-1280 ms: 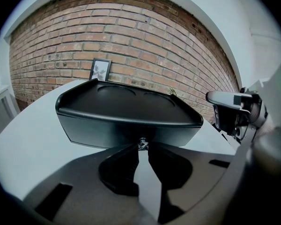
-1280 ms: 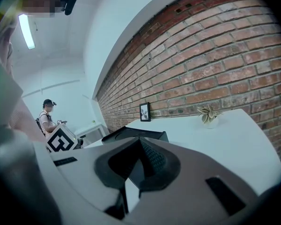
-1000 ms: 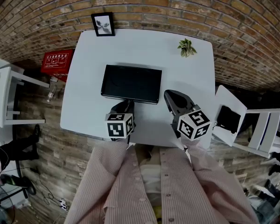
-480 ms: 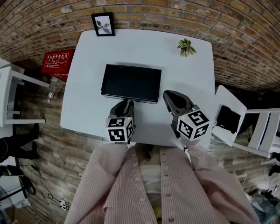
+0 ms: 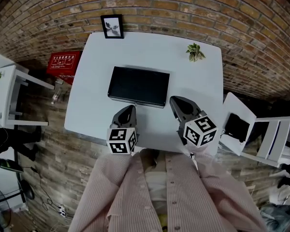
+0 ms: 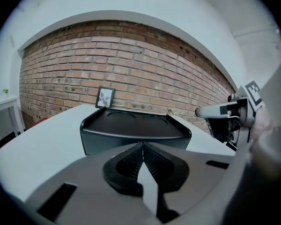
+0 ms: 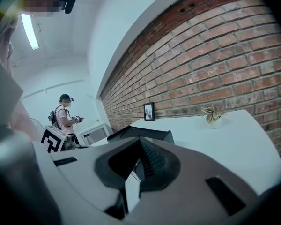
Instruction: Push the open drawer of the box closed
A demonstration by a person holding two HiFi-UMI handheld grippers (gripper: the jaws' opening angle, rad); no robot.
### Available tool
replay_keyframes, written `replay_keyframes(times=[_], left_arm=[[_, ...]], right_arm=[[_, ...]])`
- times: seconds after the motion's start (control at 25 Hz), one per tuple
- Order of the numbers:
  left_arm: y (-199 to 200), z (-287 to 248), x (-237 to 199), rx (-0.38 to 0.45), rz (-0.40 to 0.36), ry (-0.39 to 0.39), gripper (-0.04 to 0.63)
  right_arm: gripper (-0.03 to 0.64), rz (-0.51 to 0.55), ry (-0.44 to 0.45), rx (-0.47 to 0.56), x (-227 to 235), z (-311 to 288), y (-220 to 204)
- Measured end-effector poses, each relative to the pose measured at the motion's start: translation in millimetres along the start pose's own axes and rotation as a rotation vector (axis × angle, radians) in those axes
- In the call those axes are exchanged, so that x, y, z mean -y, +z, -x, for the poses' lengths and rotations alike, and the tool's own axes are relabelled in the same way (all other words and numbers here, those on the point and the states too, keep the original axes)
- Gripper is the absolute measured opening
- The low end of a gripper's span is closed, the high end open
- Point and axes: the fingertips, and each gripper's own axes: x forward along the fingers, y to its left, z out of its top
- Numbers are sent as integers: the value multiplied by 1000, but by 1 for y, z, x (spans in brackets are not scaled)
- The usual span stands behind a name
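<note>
Though illegible, print on red sign (image 5: 63, 63)

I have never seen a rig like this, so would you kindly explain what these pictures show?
A person, not a robot, holds a two-jaw gripper in each hand. The wide picture comes from a camera on their head, looking down; the other two come from cameras riding on the grippers, looking along the jaws. On the white table stand a black box, a framed picture and a small plant. The left gripper has just closed its jaws with nothing between them; the right gripper is shut and empty too.
</note>
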Motion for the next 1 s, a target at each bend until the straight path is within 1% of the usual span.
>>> replay_keyframes(times=[0.28,0.56,0.76,1.0], left_arm=[[21,25,-4,76,-10,33,-5],[39,55,-7,137,-50,76,-5],[44,75,-14,171,-32,110,-5],[53,97,-27,215,-35,167,-5]], right_arm=[[3,13,15,11,-6,4,4],[3,24,25,25,-8,11,9],[3,33,32,37,-10,13,15],[3,47,47,50,-13,15,18]])
